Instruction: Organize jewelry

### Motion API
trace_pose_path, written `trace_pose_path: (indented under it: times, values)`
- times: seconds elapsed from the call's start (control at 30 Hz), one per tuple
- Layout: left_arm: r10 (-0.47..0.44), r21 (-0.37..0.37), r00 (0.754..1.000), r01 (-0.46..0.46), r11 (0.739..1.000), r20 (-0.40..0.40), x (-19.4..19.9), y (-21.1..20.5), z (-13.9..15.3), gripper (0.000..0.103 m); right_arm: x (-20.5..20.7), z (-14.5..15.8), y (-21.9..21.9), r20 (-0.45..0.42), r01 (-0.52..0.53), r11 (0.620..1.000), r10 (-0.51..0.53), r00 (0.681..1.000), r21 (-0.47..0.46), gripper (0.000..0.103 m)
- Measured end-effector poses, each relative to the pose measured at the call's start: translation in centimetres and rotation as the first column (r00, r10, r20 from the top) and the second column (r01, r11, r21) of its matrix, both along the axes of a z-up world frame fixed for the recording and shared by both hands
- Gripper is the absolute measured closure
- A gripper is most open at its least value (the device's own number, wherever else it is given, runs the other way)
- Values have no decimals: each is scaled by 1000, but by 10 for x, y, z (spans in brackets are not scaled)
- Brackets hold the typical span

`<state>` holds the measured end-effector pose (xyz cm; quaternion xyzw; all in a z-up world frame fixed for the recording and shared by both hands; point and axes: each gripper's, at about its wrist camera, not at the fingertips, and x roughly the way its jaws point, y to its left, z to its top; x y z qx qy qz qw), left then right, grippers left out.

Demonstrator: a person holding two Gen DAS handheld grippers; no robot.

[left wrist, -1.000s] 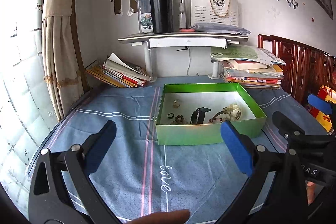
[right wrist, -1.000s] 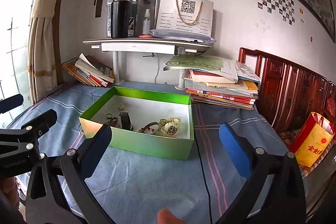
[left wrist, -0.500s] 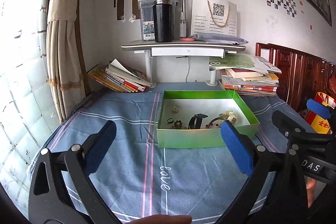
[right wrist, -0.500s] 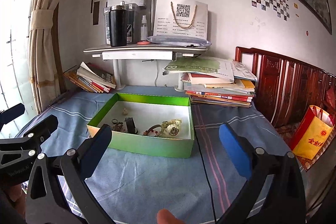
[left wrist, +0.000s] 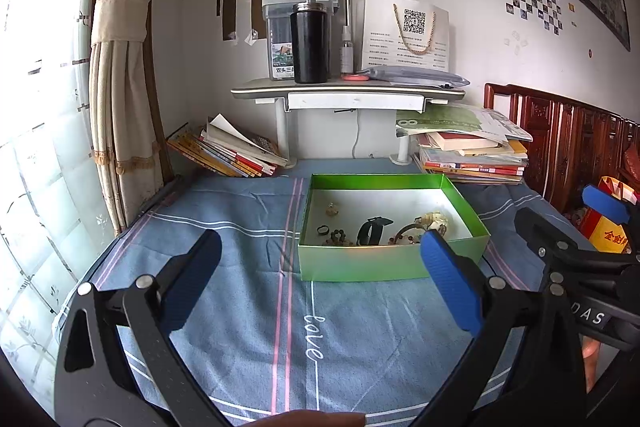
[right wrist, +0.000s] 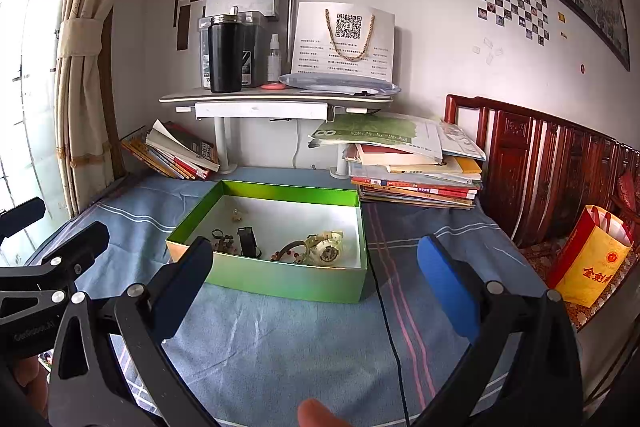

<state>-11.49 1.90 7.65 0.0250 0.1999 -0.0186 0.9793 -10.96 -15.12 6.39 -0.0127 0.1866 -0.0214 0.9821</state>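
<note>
Jewelry all sits inside green box (right wrist: 280, 279) on worktop (left wrist: 248, 327): watch (right wrist: 326, 247), beads (right wrist: 226, 241), ring (left wrist: 322, 229). Left tool (left wrist: 320, 279), right tool (right wrist: 316, 279) both spread wide, empty, hanging back, probably lining up view.

Watch (right wrist: 327, 249) and beads (right wrist: 228, 243) lie in green box (right wrist: 280, 281).

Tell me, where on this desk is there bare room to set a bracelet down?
The blue cloth left of the green box and in front of it is bare. Book piles crowd the back; inside the box, only the far half is free.
</note>
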Motion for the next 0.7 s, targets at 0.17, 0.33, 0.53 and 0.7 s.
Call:
trace_pose_path:
  times: [0.17,0.33,0.53,0.7]
  values:
    - [1,2,1000,-1,1000,-2,0,1,0,4,-1,0,1,1,2,1000,-2,1000,-6,3]
    - [17,15,1000,-17,1000,1,0,1,-1,4,-2,2,1,8,-6,1000,6,1000,-3,3]
    - [23,20,1000,-23,1000,-2,1,2,-2,4,-4,3,1,12,-6,1000,6,1000,-5,3]
    - [23,19,1000,-23,1000,-1,0,2,-2,4,-3,3,1,10,-6,1000,6,1000,-6,3]
